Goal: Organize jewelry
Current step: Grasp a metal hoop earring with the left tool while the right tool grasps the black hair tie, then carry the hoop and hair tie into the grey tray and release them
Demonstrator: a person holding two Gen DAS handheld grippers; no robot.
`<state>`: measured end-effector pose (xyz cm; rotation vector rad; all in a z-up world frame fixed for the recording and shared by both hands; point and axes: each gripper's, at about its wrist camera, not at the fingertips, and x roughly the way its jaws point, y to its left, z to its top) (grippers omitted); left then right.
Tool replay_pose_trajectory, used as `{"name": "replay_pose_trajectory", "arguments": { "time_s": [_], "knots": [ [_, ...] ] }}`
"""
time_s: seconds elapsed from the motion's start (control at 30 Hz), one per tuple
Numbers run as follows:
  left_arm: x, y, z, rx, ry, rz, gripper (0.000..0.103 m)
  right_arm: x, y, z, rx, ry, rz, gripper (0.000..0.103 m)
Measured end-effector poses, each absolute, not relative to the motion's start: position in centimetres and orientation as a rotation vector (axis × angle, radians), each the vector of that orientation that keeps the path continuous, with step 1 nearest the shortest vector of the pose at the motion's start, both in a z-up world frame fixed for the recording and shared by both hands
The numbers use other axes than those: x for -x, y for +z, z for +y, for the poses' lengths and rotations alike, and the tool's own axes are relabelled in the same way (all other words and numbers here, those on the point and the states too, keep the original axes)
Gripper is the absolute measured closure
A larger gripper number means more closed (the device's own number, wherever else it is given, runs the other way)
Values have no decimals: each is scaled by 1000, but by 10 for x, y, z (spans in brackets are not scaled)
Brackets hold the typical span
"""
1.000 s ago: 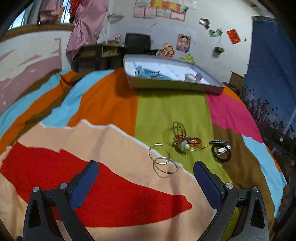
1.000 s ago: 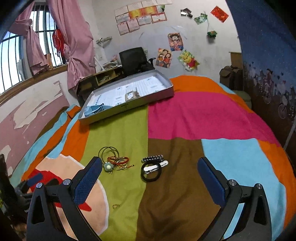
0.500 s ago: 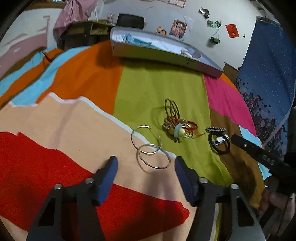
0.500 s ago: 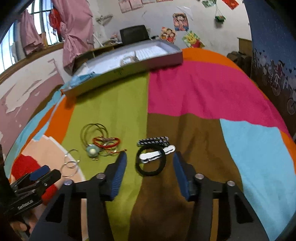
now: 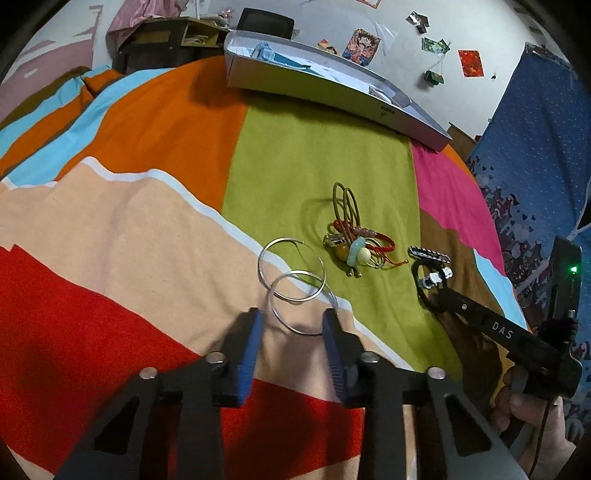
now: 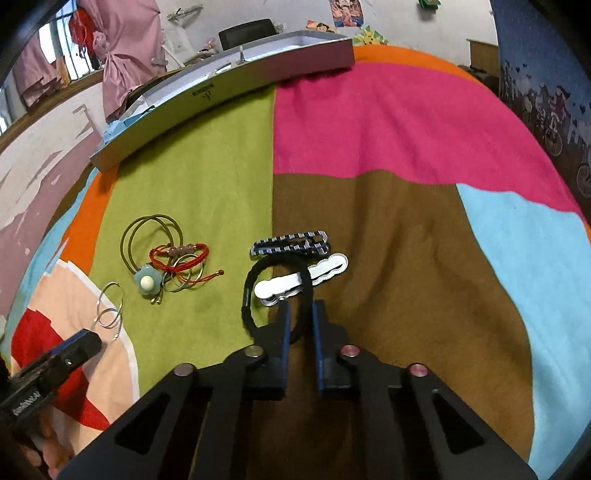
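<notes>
Jewelry lies on a striped bedspread. Two silver hoops (image 5: 295,284) overlap on the cloth; my left gripper (image 5: 291,317) straddles the near hoop's edge, jaws partly open, not gripping. A tangle of olive hair ties, red cord bracelet and flower charm (image 5: 351,247) lies beyond. My right gripper (image 6: 300,314) has narrowed its jaws around the near side of a black hair band (image 6: 251,291), still slightly apart. A silver clip (image 6: 299,280) and a striped clip (image 6: 291,243) lie with the band. The right gripper also shows in the left wrist view (image 5: 439,291).
A long grey tray (image 5: 332,85) with small items stands at the far side of the bed, also in the right wrist view (image 6: 229,88). A desk and chair (image 5: 266,22) stand behind it. The bed's right side drops off by a blue curtain (image 5: 535,147).
Both grippers moved forward and down to the cloth and narrowed their jaws: the left around the near silver hoop, the right around the black hair band.
</notes>
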<state>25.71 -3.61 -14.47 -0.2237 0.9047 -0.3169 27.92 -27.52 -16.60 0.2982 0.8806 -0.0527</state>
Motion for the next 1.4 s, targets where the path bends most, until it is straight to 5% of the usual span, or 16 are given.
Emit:
{"name": "replay_pose_trajectory", "arguments": {
  "time_s": [0.3, 1.4],
  "knots": [
    [-256, -144, -33, 274, -326, 910, 99, -282, -171, -252, -328, 54, 899, 98],
    [-280, -30, -35, 243, -287, 690, 100, -271, -75, -273, -383, 206, 532, 98]
  ]
}}
